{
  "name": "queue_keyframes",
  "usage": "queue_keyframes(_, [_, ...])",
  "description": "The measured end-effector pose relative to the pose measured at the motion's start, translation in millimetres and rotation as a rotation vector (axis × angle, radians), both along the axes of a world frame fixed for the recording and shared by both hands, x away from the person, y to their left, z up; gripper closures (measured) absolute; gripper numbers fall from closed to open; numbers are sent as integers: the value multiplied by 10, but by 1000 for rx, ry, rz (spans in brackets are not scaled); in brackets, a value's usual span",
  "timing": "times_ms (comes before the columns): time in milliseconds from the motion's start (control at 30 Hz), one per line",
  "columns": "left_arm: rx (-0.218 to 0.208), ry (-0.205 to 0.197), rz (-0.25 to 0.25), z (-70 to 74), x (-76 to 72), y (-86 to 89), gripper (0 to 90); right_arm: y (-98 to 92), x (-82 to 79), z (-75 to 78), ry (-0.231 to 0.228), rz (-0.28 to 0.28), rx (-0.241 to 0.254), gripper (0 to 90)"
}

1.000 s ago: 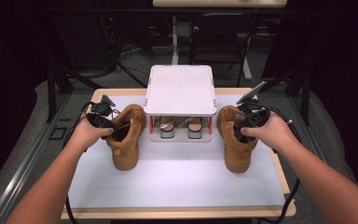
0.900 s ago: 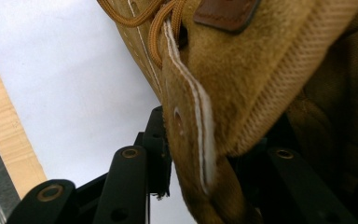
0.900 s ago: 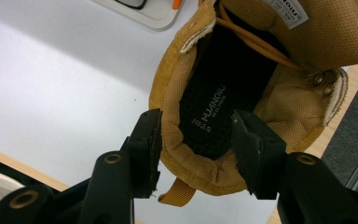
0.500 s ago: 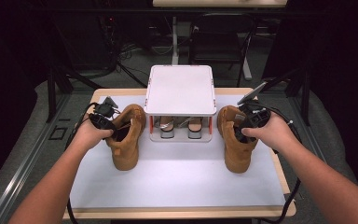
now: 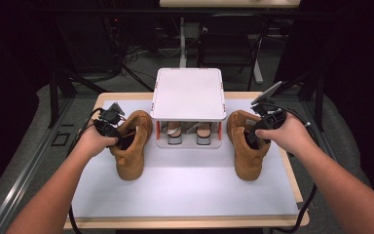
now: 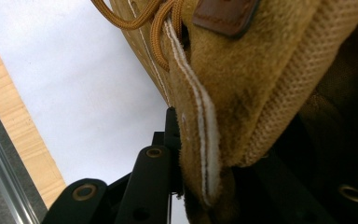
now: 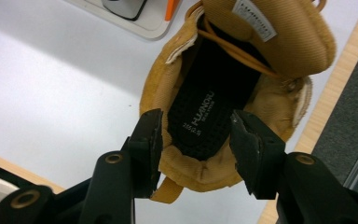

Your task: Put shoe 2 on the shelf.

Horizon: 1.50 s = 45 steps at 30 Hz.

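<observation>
Two tan suede boots stand on the white mat, the left boot and the right boot, on either side of a white rack. My left gripper has just been closing, and the left boot's collar is pinched between its jaws. One finger sits outside the suede; the other is hidden inside the boot. My right gripper clasps the heel end of the right boot's collar, one jaw on each side, above the black insole.
Under the rack's top stands a pair of shoes. The mat covers a wooden table whose edge runs close to the right boot. Dark floor, cables and table legs lie beyond.
The left gripper's jaws have drawn together on the left boot's collar. Both hands and both boots stay where they were.
</observation>
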<state>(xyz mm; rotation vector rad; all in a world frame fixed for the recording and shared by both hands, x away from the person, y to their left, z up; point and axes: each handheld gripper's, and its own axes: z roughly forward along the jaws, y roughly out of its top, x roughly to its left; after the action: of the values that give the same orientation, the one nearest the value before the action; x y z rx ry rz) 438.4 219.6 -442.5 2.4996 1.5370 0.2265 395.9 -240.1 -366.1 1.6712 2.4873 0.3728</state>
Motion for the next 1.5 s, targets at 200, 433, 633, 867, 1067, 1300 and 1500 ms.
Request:
queue_keyframes(200, [5, -1, -29, -35, 19, 13, 764, -86, 37, 38, -12, -19, -15, 539])
queue_keyframes(433, [13, 17, -31, -65, 35, -7, 754, -243, 105, -2, -31, -40, -65, 536])
queue_keyframes(633, [5, 21, -25, -76, 41, -4, 755, -338, 160, -92, -28, -50, -93, 524])
queue_keyframes(867, [-5, 26, -19, -86, 46, 8, 756, -401, 239, -215, -29, -19, -105, 522])
queue_keyframes(1067, [0, 29, -19, -88, 51, 3, 755, -414, 302, -304, -23, -15, -95, 525])
queue_keyframes(1300, [-3, 29, -20, -92, 49, 8, 756, -397, 362, -422, -2, -13, -92, 542])
queue_keyframes(1500, [-2, 28, -18, -93, 48, 7, 759, -377, 401, -516, 30, -24, -111, 554])
